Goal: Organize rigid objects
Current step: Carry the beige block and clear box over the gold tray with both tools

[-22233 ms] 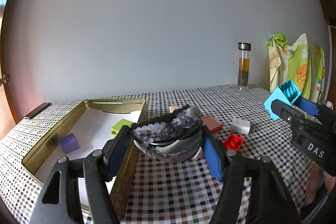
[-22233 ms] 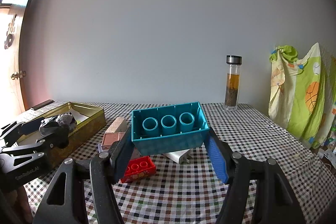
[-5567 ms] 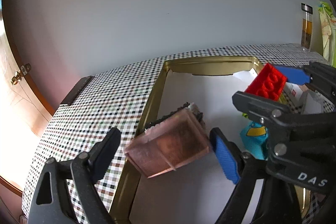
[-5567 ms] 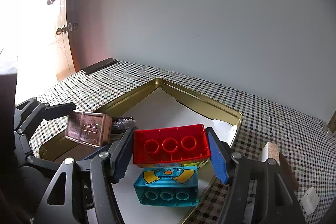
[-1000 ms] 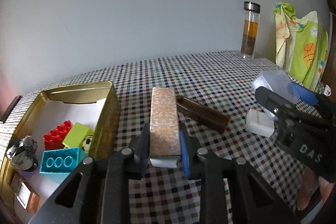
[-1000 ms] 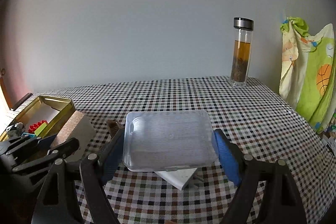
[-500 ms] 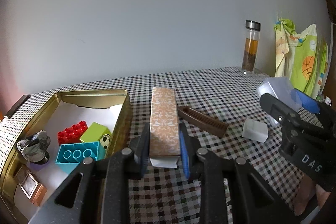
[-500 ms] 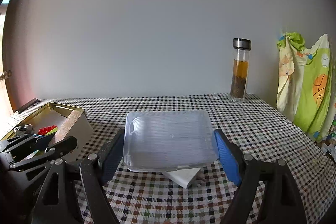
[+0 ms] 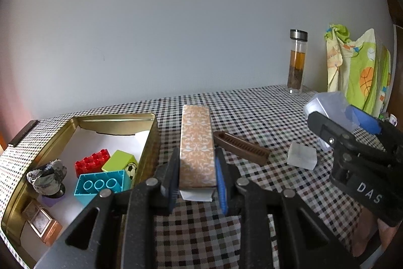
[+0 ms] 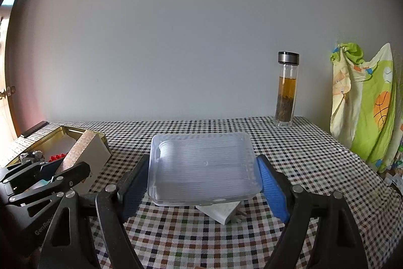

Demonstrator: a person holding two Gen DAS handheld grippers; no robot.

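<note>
My left gripper (image 9: pixel 197 177) is shut on a narrow box with an orange floral pattern (image 9: pixel 197 145), held lengthwise above the checked table. To its left lies the gold tin (image 9: pixel 148 140) holding a red brick (image 9: pixel 92 161), a lime block (image 9: pixel 118 161), a teal brick (image 9: pixel 100 184), a crumpled grey object (image 9: pixel 46 175) and a copper-coloured case (image 9: pixel 41 221). My right gripper (image 10: pixel 201 183) is shut on a clear plastic box (image 10: pixel 201 165), held flat over a white adapter (image 10: pixel 221 212). The right gripper with its clear box (image 9: pixel 332 105) also shows at the right of the left wrist view.
A brown comb-like bar (image 9: pixel 239 148) and the white adapter (image 9: pixel 302 159) lie on the table (image 9: pixel 264 115) right of the tin. A glass bottle of tea (image 10: pixel 287 90) stands at the back by the wall. Patterned cloth (image 10: pixel 365 102) hangs at the right edge.
Both grippers rose slightly and tilted up with their loads. In the left wrist view the tin slid right, with more of its contents showing.
</note>
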